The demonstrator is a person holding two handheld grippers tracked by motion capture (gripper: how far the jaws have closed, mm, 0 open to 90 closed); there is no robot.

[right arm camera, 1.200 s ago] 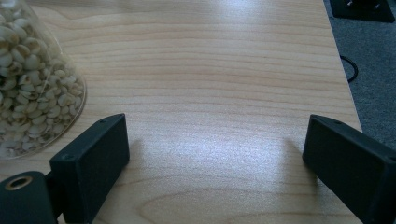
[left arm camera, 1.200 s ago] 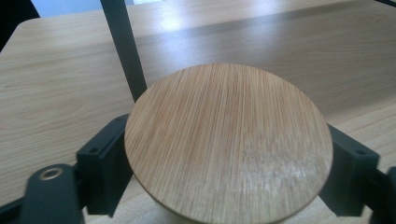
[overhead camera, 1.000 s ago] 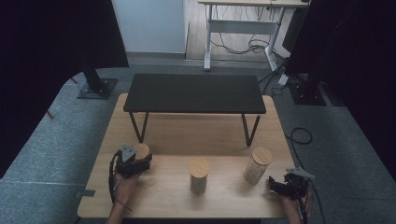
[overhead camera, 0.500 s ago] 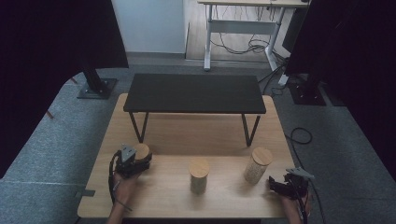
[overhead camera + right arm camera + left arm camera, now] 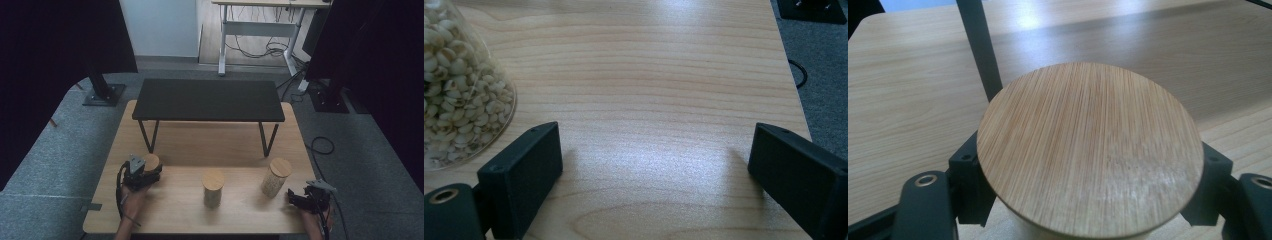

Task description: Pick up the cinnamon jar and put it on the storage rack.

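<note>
Change since earlier frames: nothing has shifted; both my grippers and all three jars sit as they did a second ago.

High view: my left gripper [image 5: 142, 174] is at the left jar [image 5: 151, 162], near the black shelf's [image 5: 207, 100] left leg. The middle jar [image 5: 213, 187] and right jar [image 5: 275, 177] stand apart on the wooden table [image 5: 200, 142]. My right gripper [image 5: 306, 198] rests at the table's right front corner.

Left gripper view: my jaws flank the jar under its bamboo lid [image 5: 1090, 150], clasping or just touching it; I judge it gripped.

Right gripper view: jaws spread wide over bare wood, grasping nothing; the right jar's glass wall, full of pale kernels, stands just beside the left pad.

Risk: lifting the left jar could knock the shelf leg close behind it; a low grip could let it tip.

Writing: none legible on any jar or lid.
</note>
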